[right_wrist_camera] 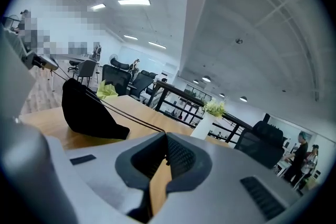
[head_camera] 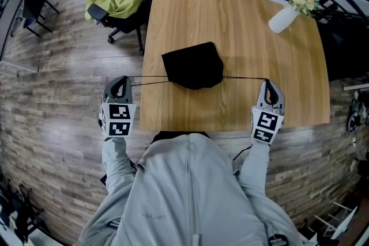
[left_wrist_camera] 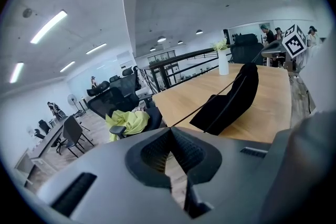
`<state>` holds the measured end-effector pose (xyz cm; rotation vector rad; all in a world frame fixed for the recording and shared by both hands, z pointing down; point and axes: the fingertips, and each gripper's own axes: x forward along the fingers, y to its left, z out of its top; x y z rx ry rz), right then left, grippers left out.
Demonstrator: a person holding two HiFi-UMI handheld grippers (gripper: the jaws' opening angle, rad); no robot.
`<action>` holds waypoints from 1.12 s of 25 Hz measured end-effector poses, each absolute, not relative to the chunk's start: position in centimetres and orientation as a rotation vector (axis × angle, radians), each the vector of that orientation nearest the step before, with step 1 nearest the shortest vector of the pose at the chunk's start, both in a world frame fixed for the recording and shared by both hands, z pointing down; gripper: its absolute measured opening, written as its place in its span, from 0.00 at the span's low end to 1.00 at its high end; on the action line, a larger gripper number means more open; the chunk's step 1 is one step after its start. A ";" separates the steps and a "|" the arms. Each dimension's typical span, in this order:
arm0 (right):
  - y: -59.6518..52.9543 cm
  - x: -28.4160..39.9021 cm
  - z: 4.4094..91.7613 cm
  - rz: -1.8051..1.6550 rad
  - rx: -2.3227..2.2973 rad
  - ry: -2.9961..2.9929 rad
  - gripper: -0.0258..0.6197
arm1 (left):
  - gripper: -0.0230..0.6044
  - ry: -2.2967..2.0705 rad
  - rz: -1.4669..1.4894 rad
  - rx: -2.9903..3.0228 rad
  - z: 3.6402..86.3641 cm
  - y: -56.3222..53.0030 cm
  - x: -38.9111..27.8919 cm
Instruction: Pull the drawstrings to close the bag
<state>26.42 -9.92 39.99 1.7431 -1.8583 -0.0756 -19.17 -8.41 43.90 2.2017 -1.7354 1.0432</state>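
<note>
a wooden desk [head_camera: 230, 14] carries a black bag [head_camera: 193, 65] at its middle. the left claw [head_camera: 121, 82], off the desk's left edge, is pinched shut on the left drawstring [head_camera: 147, 82]. the right claw [head_camera: 268, 84], over the desk's right side, is pinched shut on the right drawstring [head_camera: 245, 78]. both cords run taut. an even, level, outward pull should cinch the mouth without dragging the bag.

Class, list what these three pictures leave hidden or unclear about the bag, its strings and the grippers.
- Head view: the bag is one dark shape; how far its mouth is drawn shut is unreadable.
- Left gripper view: the left string vanishes into the shut left gripper; its end is hidden.
- Right gripper view: likewise the right string in the right gripper.
</note>
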 end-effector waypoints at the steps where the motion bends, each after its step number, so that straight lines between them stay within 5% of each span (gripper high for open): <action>1: -9.9 26.6 40.1 -0.073 1.742 -1.854 0.08 | 0.08 -1.736 1.044 2.199 44.0 -8.4 -19.3; 28: -9.0 28.5 41.1 0.009 1.789 -1.853 0.08 | 0.08 -1.701 1.093 2.219 44.5 -8.3 -19.1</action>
